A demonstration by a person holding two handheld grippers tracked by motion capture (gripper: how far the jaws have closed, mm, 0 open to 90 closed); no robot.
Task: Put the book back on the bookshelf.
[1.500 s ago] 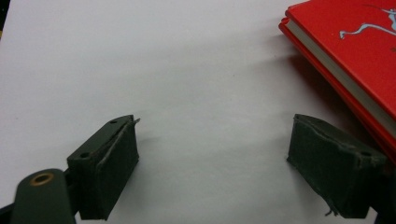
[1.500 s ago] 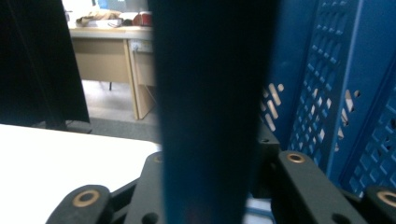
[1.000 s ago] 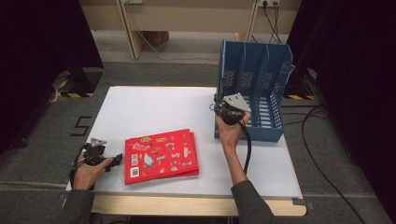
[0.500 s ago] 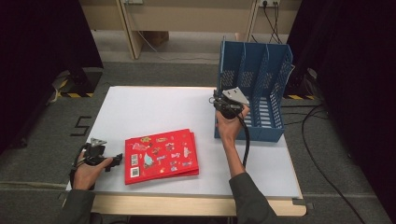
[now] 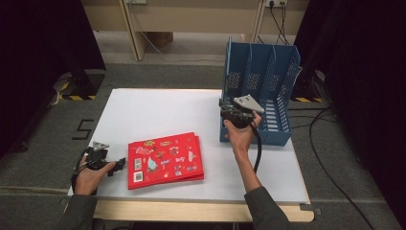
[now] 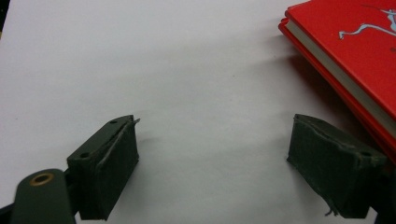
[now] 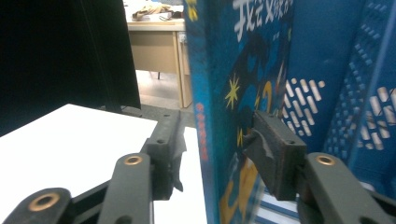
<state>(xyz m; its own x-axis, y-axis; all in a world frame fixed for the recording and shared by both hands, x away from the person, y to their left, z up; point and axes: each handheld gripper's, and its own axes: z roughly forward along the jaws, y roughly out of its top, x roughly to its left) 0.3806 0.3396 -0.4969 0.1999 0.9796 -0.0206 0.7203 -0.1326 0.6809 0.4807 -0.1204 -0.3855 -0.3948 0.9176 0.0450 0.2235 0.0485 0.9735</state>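
Observation:
A blue picture book (image 7: 233, 93) stands upright in the left slot of the blue file rack (image 5: 258, 72). My right gripper (image 7: 212, 144) straddles the book's lower edge with its jaws open; the right pad (image 7: 271, 154) lies near the cover and the left pad (image 7: 168, 149) stands off the spine. In the high view the right gripper (image 5: 229, 111) is at the rack's front left corner. A red sticker-covered book (image 5: 165, 160) lies flat on the white table (image 5: 158, 115). My left gripper (image 5: 118, 164) rests open just left of the red book (image 6: 355, 60), holding nothing.
The rack has several slots with perforated dividers (image 7: 345, 107) and stands at the table's right rear. A cable (image 5: 257, 148) trails from the right gripper along the forearm. Dark curtains and a wooden desk (image 7: 154, 42) stand beyond the table.
The right hand has shifted only slightly at the front of the rack. The left hand and the red book have stayed where they were.

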